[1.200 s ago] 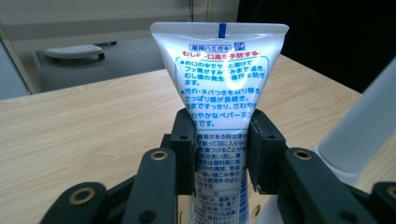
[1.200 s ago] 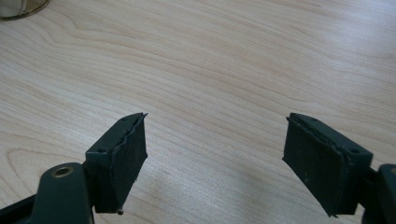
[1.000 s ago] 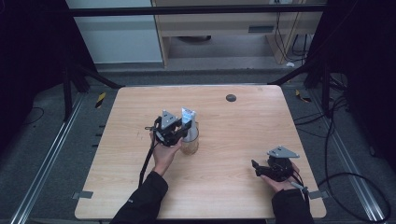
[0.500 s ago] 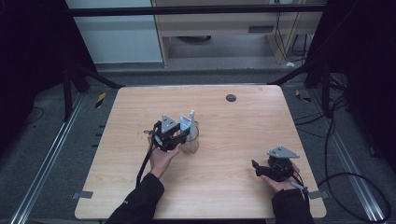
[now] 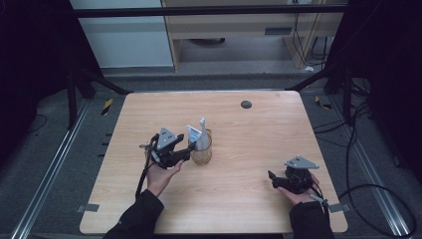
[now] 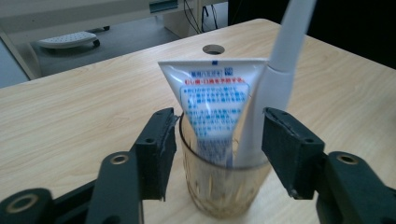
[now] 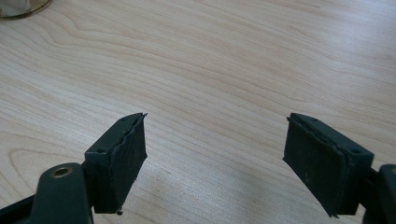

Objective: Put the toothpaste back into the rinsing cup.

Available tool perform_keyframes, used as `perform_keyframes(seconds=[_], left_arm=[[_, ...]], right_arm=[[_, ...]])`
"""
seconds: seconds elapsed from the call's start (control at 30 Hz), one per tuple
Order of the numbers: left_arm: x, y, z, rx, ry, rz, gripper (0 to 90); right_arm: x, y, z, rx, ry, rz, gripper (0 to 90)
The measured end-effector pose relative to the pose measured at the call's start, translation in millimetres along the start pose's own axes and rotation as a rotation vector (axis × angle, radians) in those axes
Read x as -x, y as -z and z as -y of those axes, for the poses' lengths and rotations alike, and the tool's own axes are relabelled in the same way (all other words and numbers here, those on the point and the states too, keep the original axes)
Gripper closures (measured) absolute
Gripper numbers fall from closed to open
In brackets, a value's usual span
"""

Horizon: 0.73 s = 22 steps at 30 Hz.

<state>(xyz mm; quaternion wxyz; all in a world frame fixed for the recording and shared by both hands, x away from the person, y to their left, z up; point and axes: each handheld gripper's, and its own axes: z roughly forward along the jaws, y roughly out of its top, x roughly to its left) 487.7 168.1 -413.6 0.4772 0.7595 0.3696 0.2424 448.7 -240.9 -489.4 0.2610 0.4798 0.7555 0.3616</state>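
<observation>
Glass (image 6: 223, 186): stood near the middle of the counter (image 5: 259, 134), a toothpaste tube (image 6: 212, 109) and a white toothbrush (image 6: 275, 79) upright inside.
Change: over the last second the glass has been carried slightly toward the person's side.
Left claw (image 6: 217, 149): set around the glass, jaws at or just off its wall; a firm grip cannot be confirmed.
Right claw (image 7: 215, 158): spread wide, nothing held, low over bare counter.
Meaning: repositioning judged nearly finished.

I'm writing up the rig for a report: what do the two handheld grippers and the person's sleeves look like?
Both the left gripper and right gripper are black, each topped by a grey three-cornered plate. Their jaws are flat black blocks with screw holes, on arms with brass-coloured pivots. A black cable trails from each. The person wears dark sleeves.
</observation>
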Motion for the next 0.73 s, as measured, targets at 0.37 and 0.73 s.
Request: perform_keyframes(seconds=[0.37, 0.73], left_arm=[[-27.9, 38.4, 56.8, -0.119, 0.024, -0.063, 35.7], [-70.6, 62.2, 98.1, -0.226, 0.124, -0.198, 29.4]], right_arm=[[0.8, 1.9, -0.5, 0.002, -0.002, 0.006, 20.0], [4.5, 4.6, -1.3, -0.002, 0.004, 0.021, 19.3]])
